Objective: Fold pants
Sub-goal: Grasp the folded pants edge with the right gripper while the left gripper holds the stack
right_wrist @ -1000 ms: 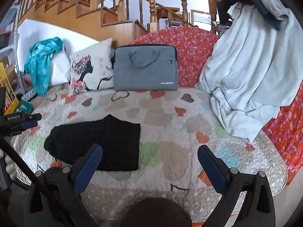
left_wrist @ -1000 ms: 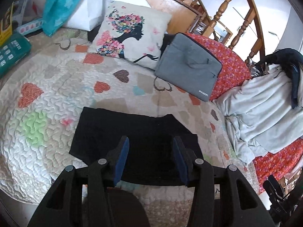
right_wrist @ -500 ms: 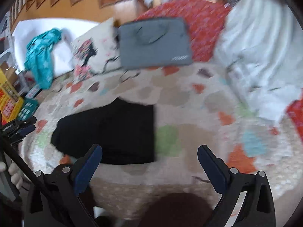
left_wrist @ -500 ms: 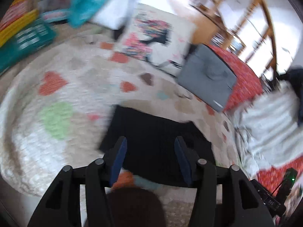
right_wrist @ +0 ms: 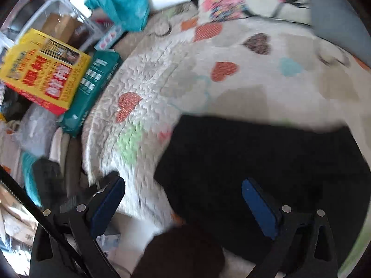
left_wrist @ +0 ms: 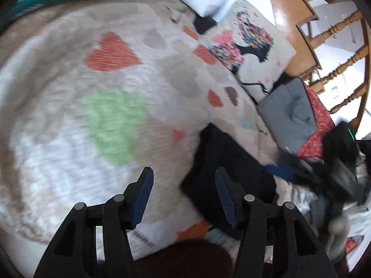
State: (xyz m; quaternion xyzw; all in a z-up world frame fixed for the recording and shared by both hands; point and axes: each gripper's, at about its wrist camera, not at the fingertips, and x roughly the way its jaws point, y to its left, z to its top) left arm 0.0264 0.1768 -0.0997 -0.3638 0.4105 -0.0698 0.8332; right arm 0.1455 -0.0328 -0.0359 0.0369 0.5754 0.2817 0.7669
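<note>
The black pants lie folded flat on the heart-patterned quilt. In the left wrist view my left gripper is open and empty, low over the quilt, with the pants' left edge by its right finger. My right gripper shows there at the pants' far side. In the right wrist view the pants fill the lower right. My right gripper is wide open and empty, straddling the pants' left edge. Both views are blurred.
A printed pillow and a grey laptop bag lean at the back of the quilt. Yellow and teal boxes and clutter sit off the quilt's left edge. A teal cloth hangs behind.
Both grippers have swung left and dropped closer to the quilt. The right gripper now hangs over the pants' left edge. Both stay open.
</note>
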